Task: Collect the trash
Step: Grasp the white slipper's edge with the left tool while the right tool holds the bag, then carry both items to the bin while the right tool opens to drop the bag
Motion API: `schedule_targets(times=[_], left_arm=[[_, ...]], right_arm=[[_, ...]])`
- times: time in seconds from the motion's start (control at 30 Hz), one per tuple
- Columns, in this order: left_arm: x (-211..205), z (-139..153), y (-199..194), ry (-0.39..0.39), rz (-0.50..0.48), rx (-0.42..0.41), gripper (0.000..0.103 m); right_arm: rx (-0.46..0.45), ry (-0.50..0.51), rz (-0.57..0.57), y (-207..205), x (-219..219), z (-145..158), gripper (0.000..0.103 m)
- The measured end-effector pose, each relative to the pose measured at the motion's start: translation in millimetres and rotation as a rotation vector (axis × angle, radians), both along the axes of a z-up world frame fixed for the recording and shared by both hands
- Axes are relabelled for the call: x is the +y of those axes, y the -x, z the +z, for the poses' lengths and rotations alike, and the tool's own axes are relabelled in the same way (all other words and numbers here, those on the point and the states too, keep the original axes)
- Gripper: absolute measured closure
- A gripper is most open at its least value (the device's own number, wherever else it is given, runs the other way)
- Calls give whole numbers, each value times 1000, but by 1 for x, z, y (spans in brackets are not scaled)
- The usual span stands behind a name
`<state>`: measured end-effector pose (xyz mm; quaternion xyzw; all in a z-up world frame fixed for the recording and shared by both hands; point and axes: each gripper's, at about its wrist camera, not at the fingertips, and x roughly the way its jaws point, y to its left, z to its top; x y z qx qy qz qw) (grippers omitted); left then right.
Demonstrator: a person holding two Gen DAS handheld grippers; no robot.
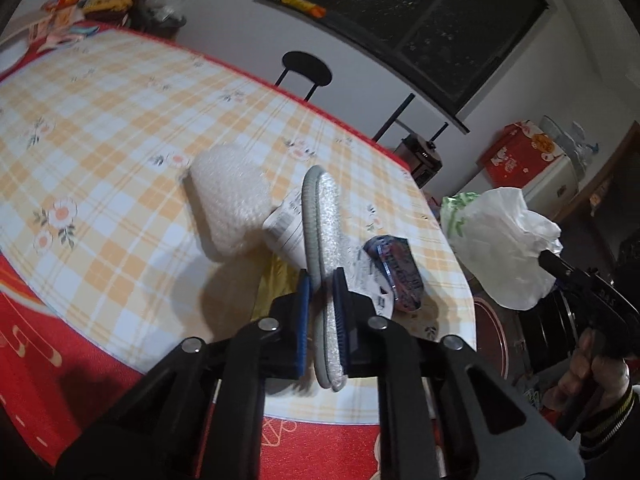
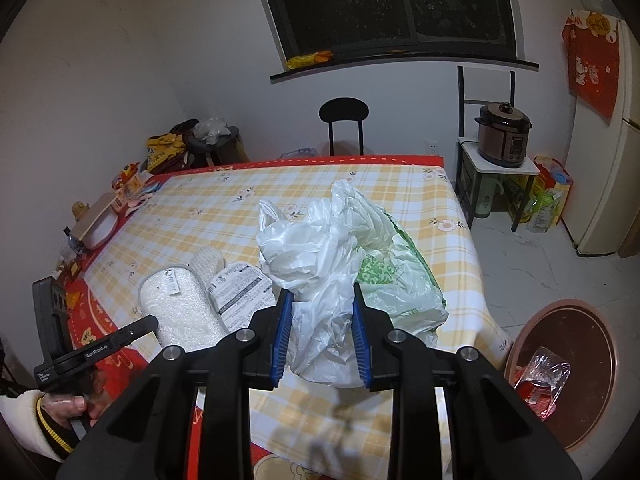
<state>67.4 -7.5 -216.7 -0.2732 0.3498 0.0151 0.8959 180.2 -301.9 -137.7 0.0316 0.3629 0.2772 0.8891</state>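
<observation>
A silver padded envelope (image 1: 322,240) with a grey rim stands on edge between the blue pads of my left gripper (image 1: 322,292), which is shut on it above the checked tablecloth (image 1: 120,120). The same envelope (image 2: 176,304) shows in the right wrist view, with my left gripper (image 2: 154,325) at its near end. My right gripper (image 2: 320,320) is shut on a crumpled white plastic bag (image 2: 316,248), whose green-printed part (image 2: 396,280) hangs to the right. From the left wrist view that bag (image 1: 504,248) hides the fingertips of the right gripper (image 1: 550,261).
On the cloth lie a bubble-wrap piece (image 1: 228,204), a printed label sheet (image 1: 286,232), a dark purple wrapper (image 1: 396,276) and a yellow wrapper (image 1: 276,280). A round brown bin (image 2: 520,344) holding a red wrapper stands on the floor right of the table. Clutter lines the table's far left edge.
</observation>
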Motion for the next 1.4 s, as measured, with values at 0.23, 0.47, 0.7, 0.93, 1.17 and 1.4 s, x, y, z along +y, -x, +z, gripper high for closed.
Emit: schedule_targets(times=[0.23, 0.47, 0.7, 0.93, 1.17, 1.4], left_arm=[[-2, 33, 3, -51, -4, -70, 91], [-14, 67, -3, -100, -11, -139, 91], [-43, 94, -16, -136, -53, -193, 91], [-78, 110, -31, -136, -91, -221, 91], [-107, 121, -41, -141, -114, -241, 91], [-123, 127, -45, -157, -124, -231, 91]], right_arm=[[-23, -50, -25, 5, -18, 8, 75], [-39, -100, -106, 8, -57, 13, 75], [-31, -130, -213, 14, -111, 5, 75], [-10, -141, -369, 18, -187, -10, 75], [46, -145, -510, 11, -252, -38, 75], [143, -166, -563, -12, -275, -72, 68]])
